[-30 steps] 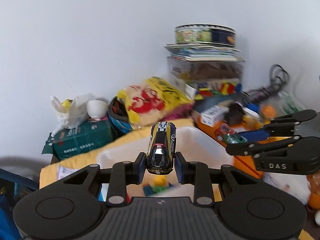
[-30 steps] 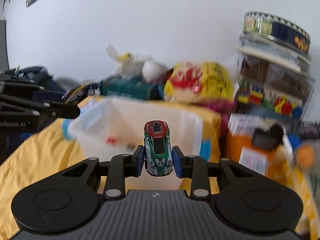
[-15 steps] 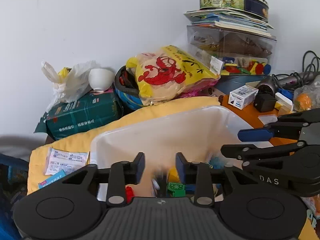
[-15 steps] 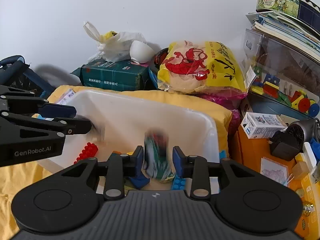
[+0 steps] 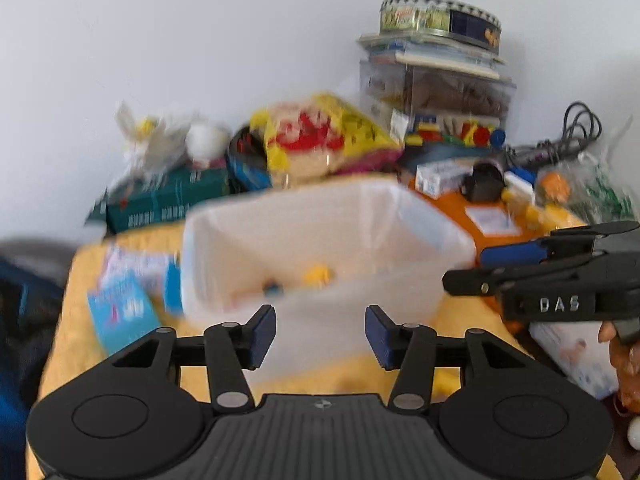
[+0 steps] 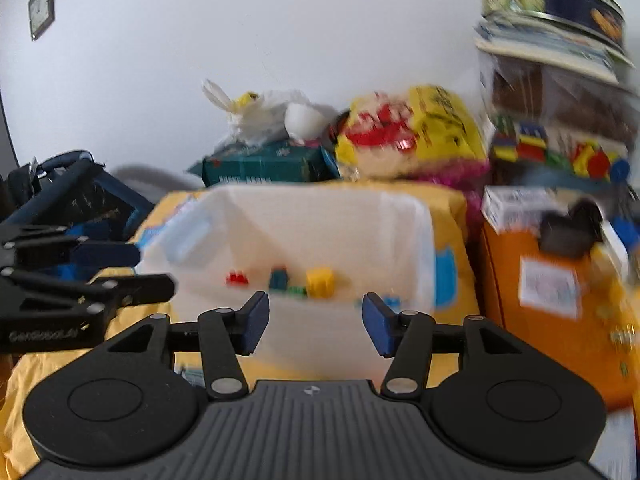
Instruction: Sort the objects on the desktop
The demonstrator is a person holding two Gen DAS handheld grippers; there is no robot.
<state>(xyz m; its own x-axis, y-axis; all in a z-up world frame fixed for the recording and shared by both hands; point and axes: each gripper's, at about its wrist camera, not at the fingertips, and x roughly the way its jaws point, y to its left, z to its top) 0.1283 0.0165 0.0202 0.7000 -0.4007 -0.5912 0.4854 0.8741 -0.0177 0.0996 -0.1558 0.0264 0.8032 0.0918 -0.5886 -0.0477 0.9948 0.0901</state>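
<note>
Both toy cars are gone from my tools now. My left tool [image 5: 320, 332] and right tool [image 6: 316, 326] have just been opening and hold nothing, spread wide just in front of the white bin [image 6: 404, 220]. Cars presumably inside, though blur hides them. Next pickup, I guess.

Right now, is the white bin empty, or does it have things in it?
Not empty. The white bin holds a few small pieces on its floor: a red block, a yellow block and a dark teal one.
</note>
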